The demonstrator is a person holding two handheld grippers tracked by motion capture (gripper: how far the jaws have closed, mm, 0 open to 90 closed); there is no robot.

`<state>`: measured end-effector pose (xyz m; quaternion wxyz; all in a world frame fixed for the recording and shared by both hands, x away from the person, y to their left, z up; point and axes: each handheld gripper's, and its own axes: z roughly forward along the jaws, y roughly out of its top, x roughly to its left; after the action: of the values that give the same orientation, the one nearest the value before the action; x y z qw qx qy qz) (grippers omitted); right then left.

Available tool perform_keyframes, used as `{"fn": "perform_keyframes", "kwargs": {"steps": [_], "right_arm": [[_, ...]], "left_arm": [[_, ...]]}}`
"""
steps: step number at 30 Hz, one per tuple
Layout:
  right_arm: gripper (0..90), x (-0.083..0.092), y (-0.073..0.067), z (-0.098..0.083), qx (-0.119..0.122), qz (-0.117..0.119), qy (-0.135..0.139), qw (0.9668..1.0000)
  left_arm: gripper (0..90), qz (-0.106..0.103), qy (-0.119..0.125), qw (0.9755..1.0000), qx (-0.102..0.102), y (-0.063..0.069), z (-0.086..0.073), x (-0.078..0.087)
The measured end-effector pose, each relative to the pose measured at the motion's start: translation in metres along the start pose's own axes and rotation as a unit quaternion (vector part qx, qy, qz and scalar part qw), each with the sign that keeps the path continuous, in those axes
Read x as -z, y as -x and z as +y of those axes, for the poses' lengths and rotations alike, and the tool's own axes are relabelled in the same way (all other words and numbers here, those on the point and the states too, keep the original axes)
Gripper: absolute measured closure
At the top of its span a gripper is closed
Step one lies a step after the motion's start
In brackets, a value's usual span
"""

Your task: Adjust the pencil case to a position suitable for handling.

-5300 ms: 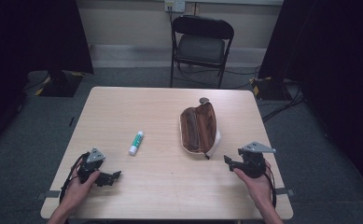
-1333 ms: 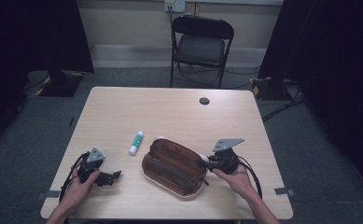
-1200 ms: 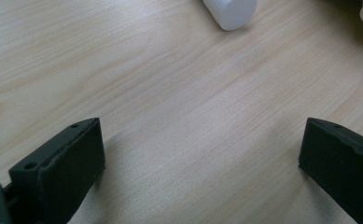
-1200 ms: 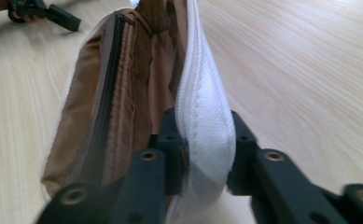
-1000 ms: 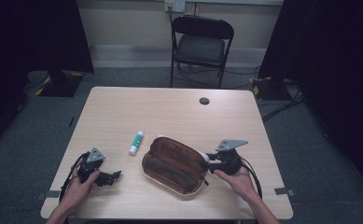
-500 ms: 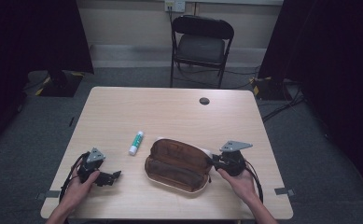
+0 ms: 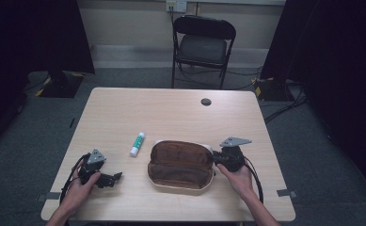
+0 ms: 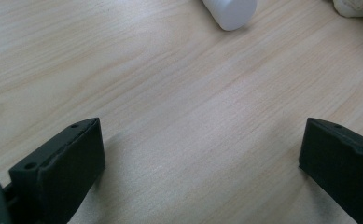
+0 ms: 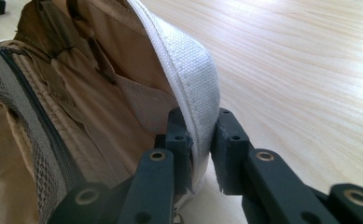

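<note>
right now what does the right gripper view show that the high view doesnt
Right gripper view alone: the right claw is pinched on the white zip-edged rim of the open pencil case, one jaw inside, one outside, and the case's mesh pocket and inner zip are clear.

High view alone: the glue stick left of the case, the left claw resting open on the table, the folding chair beyond it, and the person's forearms.

Both: the brown case lying open on the pale wood table with the right claw at its end.

The left gripper [image 7: 106, 178] rests low on the table, jaws wide apart — the right gripper [image 9: 201, 135] is clamped tight, its hand [image 7: 239, 176] behind.
</note>
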<state>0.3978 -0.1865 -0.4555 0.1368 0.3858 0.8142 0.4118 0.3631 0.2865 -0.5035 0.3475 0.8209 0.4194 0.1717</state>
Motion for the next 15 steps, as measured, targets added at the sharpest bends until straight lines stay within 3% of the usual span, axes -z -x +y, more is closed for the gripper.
{"fn": "perform_keyframes", "kwargs": {"steps": [5, 15], "right_arm": [[72.1, -0.0009, -0.0015, 0.0017, 0.002, 0.004, 0.001, 1.0], [49.6, 0.0041, -0.0038, 0.002, -0.003, 0.008, 0.009, 0.9999]], "left_arm": [[0.0, 0.0, 0.0, 1.0, 0.0, -0.0001, 0.0, 0.0001], [0.0, 0.0, 0.0, 1.0, -0.003, -0.0005, 0.0001, 0.0]]}}
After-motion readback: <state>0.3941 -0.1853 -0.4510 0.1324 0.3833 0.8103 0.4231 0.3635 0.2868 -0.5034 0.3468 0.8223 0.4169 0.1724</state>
